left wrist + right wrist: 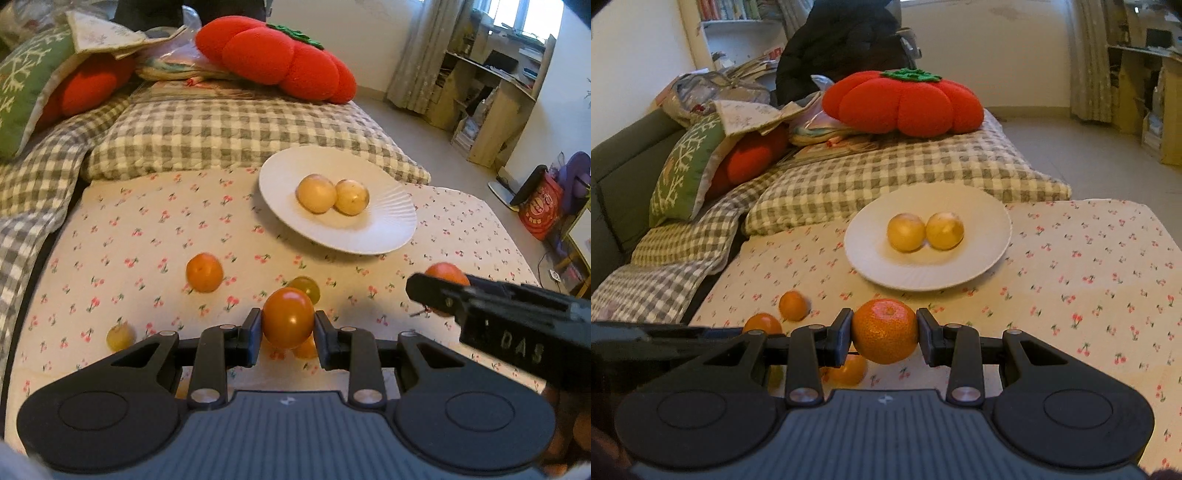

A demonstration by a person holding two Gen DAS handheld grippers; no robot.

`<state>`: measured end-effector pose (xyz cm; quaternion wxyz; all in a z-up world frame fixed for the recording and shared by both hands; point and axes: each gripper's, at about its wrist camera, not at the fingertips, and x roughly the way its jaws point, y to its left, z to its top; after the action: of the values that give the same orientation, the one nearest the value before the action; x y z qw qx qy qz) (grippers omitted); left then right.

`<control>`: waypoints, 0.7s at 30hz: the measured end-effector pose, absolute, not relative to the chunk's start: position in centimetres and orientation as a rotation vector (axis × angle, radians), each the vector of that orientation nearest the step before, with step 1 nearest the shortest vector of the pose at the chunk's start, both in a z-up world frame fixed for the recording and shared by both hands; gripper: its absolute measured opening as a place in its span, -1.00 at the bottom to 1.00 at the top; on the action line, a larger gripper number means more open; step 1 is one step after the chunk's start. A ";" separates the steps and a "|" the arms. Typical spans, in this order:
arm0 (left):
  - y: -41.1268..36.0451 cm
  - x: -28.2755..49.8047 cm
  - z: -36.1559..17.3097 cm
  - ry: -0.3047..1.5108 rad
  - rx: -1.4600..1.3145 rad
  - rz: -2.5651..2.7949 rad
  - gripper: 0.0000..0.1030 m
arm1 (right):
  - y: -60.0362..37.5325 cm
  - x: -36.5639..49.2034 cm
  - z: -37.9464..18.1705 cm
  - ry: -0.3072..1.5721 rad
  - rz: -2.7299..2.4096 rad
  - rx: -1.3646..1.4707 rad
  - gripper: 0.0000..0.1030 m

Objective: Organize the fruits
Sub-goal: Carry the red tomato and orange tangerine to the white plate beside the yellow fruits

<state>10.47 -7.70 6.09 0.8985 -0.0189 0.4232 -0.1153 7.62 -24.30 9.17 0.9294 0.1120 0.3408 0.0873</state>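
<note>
A: Your left gripper (288,326) is clamped on a smooth orange fruit (288,317). The plate (384,236) lies ahead and to its right, two yellow fruits (316,194) already on it.

B: And my right?

A: Your right gripper (885,332) pinches a tangerine (885,330); its plate lies almost straight ahead, so that hand looks to have the straighter path.

B: Anything unclear?

A: Loose fruit on the cherry-print cloth (1089,266) sits partly hidden under both grippers; I can't count it. The round fruits show no long axis.
</note>
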 end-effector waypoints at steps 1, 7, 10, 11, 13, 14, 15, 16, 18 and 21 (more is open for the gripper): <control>-8.0 10.7 6.1 0.873 -0.033 -0.241 -0.54 | -24.7 8.1 9.1 0.705 0.174 0.245 -0.35; -9.7 12.9 5.8 0.859 -0.004 -0.286 -0.54 | -27.3 12.0 8.4 0.716 0.092 0.268 -0.35; -10.5 14.3 5.4 0.864 -0.010 -0.303 -0.54 | -28.3 13.4 7.3 0.719 0.063 0.295 -0.35; -10.8 14.7 5.2 0.862 -0.005 -0.310 -0.54 | -28.6 13.7 7.0 0.718 0.050 0.300 -0.35; -11.2 15.5 5.0 0.871 -0.002 -0.317 -0.54 | -28.7 13.9 6.3 0.721 0.043 0.289 -0.35; -11.4 16.0 4.8 0.874 -0.004 -0.323 -0.54 | -28.7 13.9 6.1 0.719 0.049 0.280 -0.35; -11.5 16.4 4.7 0.876 -0.008 -0.327 -0.54 | -28.6 14.0 6.0 0.715 0.058 0.271 -0.35; -11.6 16.9 4.5 0.879 -0.015 -0.332 -0.54 | -28.6 14.3 6.0 0.710 0.065 0.262 -0.35; -12.0 18.0 4.2 0.883 -0.013 -0.340 -0.54 | -28.7 14.8 5.9 0.703 0.069 0.261 -0.35; -13.1 19.0 3.9 0.860 0.063 -0.350 -0.54 | -29.3 15.6 5.6 0.691 0.071 0.296 -0.35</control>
<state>18.97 -13.14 3.94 0.8936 0.0301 0.4148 -0.1689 15.61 -29.32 5.61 0.9295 0.1446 0.3376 0.0348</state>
